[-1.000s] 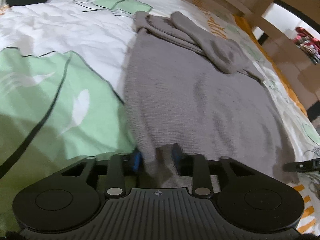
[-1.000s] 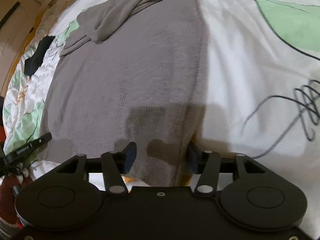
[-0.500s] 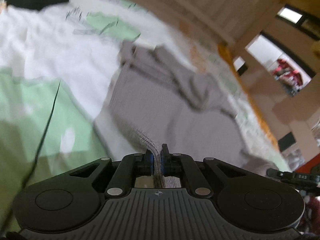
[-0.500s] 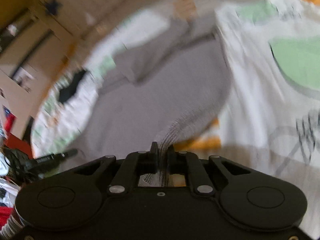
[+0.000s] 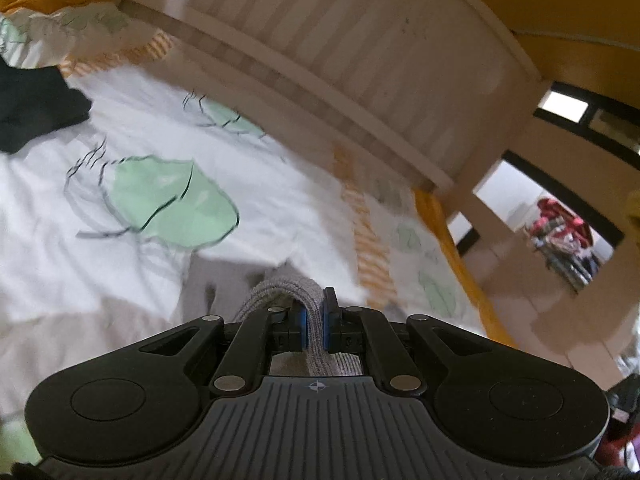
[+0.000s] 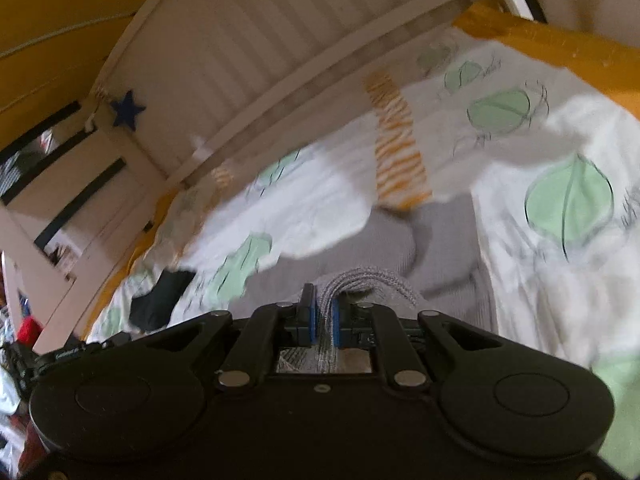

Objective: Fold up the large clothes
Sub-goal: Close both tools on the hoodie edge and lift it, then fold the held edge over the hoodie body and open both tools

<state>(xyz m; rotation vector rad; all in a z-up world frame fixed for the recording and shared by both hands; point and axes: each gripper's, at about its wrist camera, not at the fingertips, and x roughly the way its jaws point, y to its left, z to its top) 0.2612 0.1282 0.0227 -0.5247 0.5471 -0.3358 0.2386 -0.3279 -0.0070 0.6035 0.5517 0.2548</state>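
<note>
The left gripper (image 5: 315, 322) is being held pressed together on a doubled strip of the grey knitted garment (image 5: 292, 288), the cloth being pinched between the blue pads (image 5: 303, 327). The right gripper (image 6: 324, 322) is likewise being held clamped on a gathered edge of the same garment (image 6: 440, 236). In both wrist views the pinched edge is being carried at the jaws, while the remaining body of the garment is lying ahead of and below the fingers, on the leaf-print bedcover (image 5: 168, 200). The long axis of the garment is being presented away from the tools, toward the slatted bed frame (image 5: 360, 60). Neither hand is judged nearer; both are gripping the near edge. The coming move is therefore judged to be a forward carry of that edge over the far part. A black garment (image 6: 160, 300) is lying apart, further off.
</note>
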